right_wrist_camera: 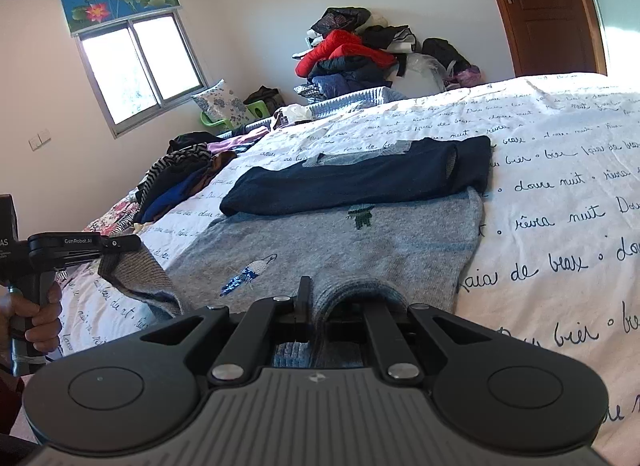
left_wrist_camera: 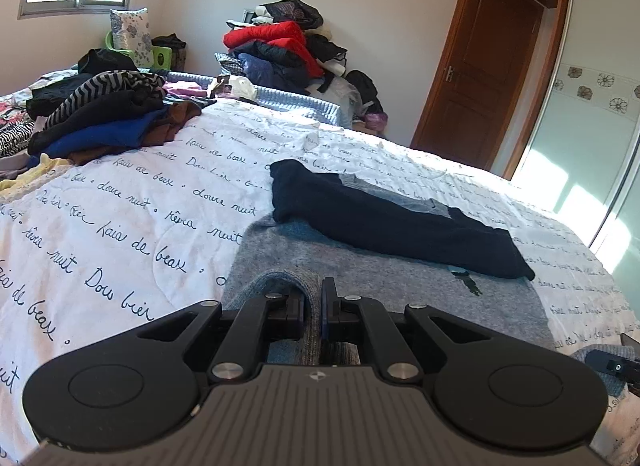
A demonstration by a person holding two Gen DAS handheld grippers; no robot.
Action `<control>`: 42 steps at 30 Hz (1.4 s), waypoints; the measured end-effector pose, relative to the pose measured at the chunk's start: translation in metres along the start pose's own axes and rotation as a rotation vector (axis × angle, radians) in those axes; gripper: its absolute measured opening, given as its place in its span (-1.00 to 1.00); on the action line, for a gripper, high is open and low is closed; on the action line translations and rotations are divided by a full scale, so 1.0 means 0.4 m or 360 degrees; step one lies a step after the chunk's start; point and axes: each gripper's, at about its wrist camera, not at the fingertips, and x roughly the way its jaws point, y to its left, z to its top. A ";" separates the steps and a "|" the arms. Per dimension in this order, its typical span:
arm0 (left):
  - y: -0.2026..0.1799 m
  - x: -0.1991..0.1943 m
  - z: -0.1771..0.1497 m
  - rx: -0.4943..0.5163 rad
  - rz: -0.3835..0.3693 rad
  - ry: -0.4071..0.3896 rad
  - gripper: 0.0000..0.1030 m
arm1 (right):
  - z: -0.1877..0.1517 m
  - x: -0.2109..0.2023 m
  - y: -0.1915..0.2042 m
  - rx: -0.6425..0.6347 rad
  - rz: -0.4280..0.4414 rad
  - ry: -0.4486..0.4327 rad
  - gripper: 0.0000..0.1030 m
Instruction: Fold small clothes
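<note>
At the far left of the bed lay a loose heap of dark, striped and blue clothes (left_wrist_camera: 100,113), well apart from the work. The white quilted bedspread printed with black handwriting (left_wrist_camera: 132,201) carried the task's thing: a small grey knitted sweater with dark navy sleeves (left_wrist_camera: 360,262), spread flat with its hem nearest the person and its neck end farthest away. Both navy sleeves were already folded across the chest, forming a dark band running left to right.

The left gripper (left_wrist_camera: 314,306) was closed on the left corner of the ribbed hem, a fold of grey knit pinched between its jaws and raised off the bed. In the right wrist view the same gripper (right_wrist_camera: 124,244) showed at the left edge, held by a hand (right_wrist_camera: 38,306), with the hem corner hanging from it. The right gripper (right_wrist_camera: 316,302) was likewise clamped on the sweater (right_wrist_camera: 340,242) at the right hem corner.

The sweater's long axis ran straight away from both grippers, toward the sleeve band and collar. Both hands sat about equally near, each on its own corner. Judging by this, the coming move would be to carry the hem forward along that axis and lay it over the navy band, keeping the two corners level so the fold stays square.
</note>
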 end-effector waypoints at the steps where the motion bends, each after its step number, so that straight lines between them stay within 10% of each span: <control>1: -0.003 0.006 0.003 0.0002 0.0027 0.0003 -0.86 | 0.001 0.003 0.002 -0.0016 -0.0014 -0.0003 -0.89; 42: -0.082 0.197 0.149 0.0121 0.0307 -0.0129 -0.85 | 0.146 0.151 -0.079 -0.0115 -0.0168 -0.0095 -0.88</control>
